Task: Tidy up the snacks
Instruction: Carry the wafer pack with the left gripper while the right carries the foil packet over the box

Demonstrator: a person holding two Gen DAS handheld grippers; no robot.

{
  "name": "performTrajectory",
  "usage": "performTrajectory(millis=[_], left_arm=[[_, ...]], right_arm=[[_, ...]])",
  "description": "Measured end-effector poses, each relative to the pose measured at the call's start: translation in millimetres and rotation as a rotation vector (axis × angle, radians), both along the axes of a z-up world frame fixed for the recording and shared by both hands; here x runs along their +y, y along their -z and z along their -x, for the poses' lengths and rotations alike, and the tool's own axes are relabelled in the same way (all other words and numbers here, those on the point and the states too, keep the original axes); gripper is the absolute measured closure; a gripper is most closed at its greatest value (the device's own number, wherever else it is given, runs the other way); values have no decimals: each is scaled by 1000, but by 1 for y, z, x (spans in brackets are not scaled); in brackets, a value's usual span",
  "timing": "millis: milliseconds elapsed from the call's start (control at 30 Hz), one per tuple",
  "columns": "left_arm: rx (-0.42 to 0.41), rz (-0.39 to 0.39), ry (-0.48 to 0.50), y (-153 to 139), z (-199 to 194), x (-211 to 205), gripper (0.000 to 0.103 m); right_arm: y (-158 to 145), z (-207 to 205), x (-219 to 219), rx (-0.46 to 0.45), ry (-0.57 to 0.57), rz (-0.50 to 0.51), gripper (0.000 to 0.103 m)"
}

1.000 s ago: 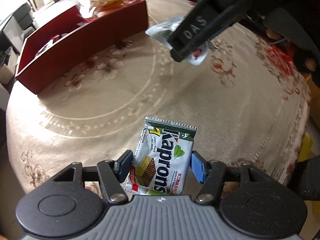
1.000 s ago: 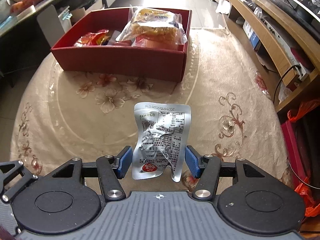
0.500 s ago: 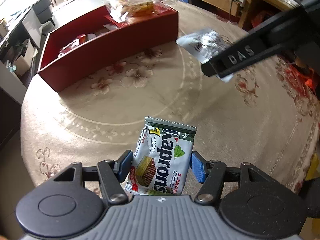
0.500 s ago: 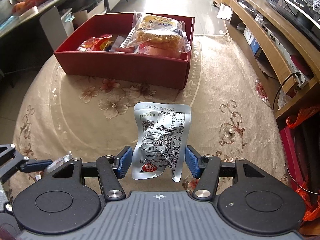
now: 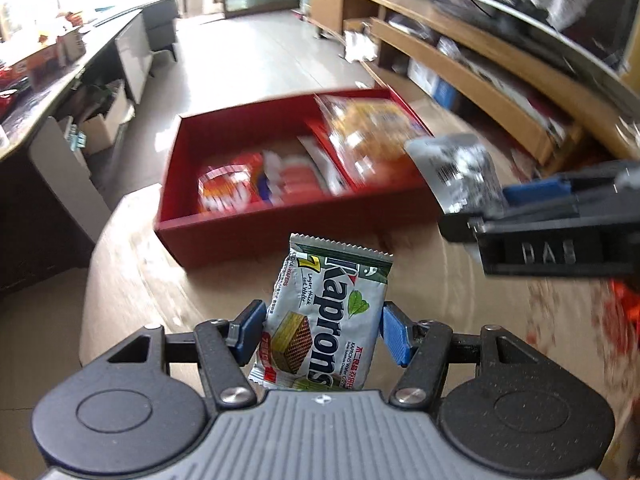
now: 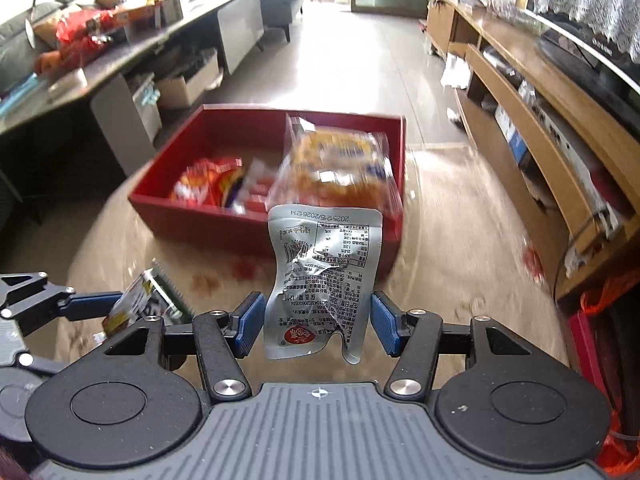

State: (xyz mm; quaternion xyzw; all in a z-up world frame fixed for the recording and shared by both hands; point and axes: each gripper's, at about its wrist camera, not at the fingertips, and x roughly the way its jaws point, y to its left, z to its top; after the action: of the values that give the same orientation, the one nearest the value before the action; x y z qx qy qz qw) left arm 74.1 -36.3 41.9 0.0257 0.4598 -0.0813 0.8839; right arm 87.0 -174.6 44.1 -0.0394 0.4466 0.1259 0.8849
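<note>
My left gripper is shut on a Kaprons wafer packet, held upright above the table. My right gripper is shut on a silver foil snack pouch. The red box stands ahead on the table with several snacks inside, among them a large yellow bag in the right compartment and red-orange packets at the left. In the left wrist view the right gripper with the pouch hovers by the box's right front corner. The left gripper with the wafer packet shows low left in the right wrist view.
The round table carries a beige floral cloth. A wooden TV shelf runs along the right. A grey counter with clutter and cardboard boxes stand at the left. Tiled floor lies beyond the box.
Both grippers have risen and tilted up toward the red box, which now sits nearer and more central. Each still holds its packet. The views are motion-blurred.
</note>
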Motion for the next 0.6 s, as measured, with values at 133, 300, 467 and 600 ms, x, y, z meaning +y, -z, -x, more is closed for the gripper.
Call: performTrajectory(millis=[133,300,467,600], left_arm=[[-24,24,-54,-9,-27,12,45],[-54,32,-100,-17,-63,21,45],[-59,22,-125,-12,-94,21,45],[-47,-4,-134,0,-117,18,45]], right_arm=[[-5,-21,6,-18,7,-18,38],[-8,-48,16,-42,3,-40,38],[-7,-73,20,-66,5,-91,38],[5,-91,20,-55,24,-114,38]])
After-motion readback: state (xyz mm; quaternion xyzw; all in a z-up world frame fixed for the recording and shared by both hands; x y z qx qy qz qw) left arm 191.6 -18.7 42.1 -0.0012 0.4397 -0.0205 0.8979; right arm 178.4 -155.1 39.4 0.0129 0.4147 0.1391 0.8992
